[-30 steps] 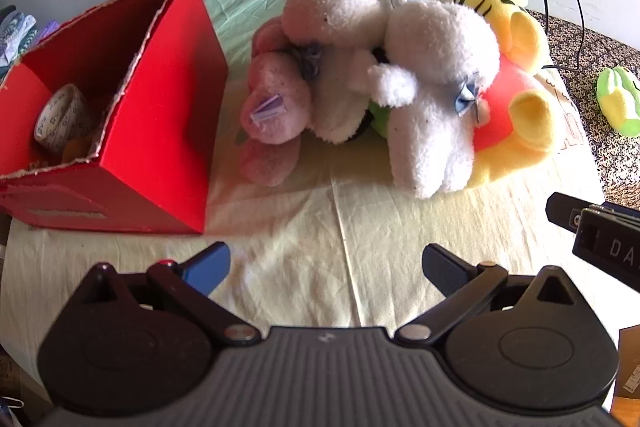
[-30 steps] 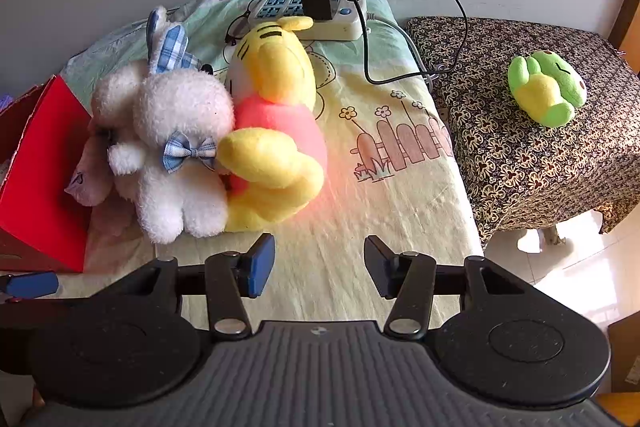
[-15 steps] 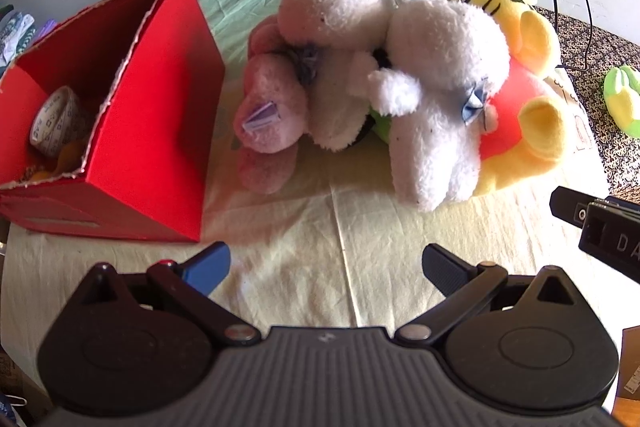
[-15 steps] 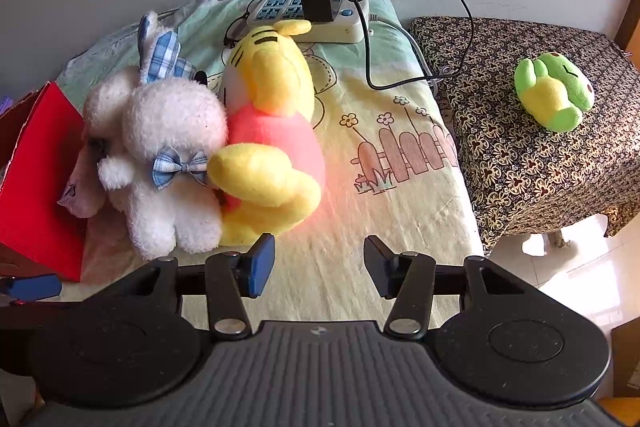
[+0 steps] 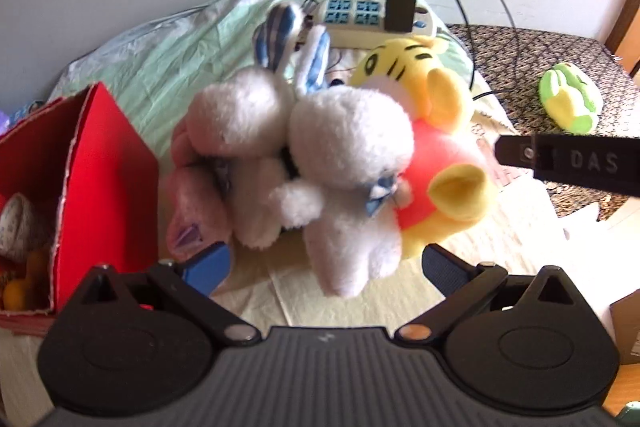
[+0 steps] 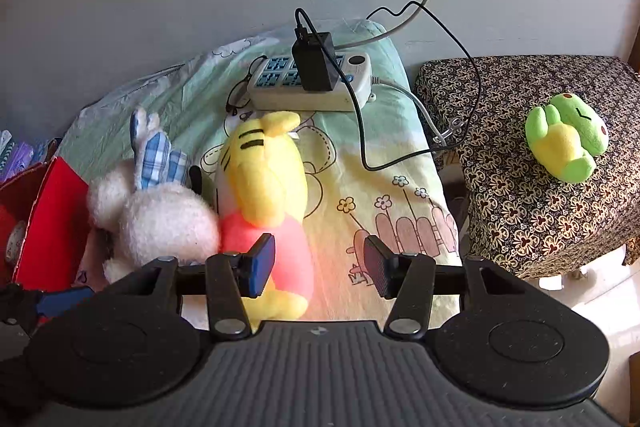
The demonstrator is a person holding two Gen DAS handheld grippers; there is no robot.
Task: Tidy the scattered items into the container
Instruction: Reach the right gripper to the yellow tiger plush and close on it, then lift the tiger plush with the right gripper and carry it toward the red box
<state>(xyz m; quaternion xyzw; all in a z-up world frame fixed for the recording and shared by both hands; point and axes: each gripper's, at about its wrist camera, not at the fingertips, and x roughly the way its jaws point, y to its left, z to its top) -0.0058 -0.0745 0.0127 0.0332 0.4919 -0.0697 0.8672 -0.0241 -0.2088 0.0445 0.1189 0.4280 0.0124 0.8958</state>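
A pile of plush toys lies on the bed sheet: a white bear with a blue bow [image 5: 352,179], a white rabbit with checked ears [image 5: 240,115], a pink plush [image 5: 196,203] and a yellow tiger in red [image 5: 436,163]. The red box [image 5: 108,195] stands to their left with small items inside. My left gripper [image 5: 326,263] is open, its fingers just in front of the white bear's legs. My right gripper [image 6: 318,267] is open, close over the yellow tiger [image 6: 264,195], its left finger against the red body. The white bear [image 6: 164,223] lies left of it.
A power strip with a black charger [image 6: 312,75] and cables lies at the back of the bed. A green frog plush [image 6: 564,143] lies on a patterned side table [image 6: 520,211] to the right. The wall stands behind.
Both grippers have moved forward toward the plush pile. The toys now fill more of both views. Neither gripper has closed.
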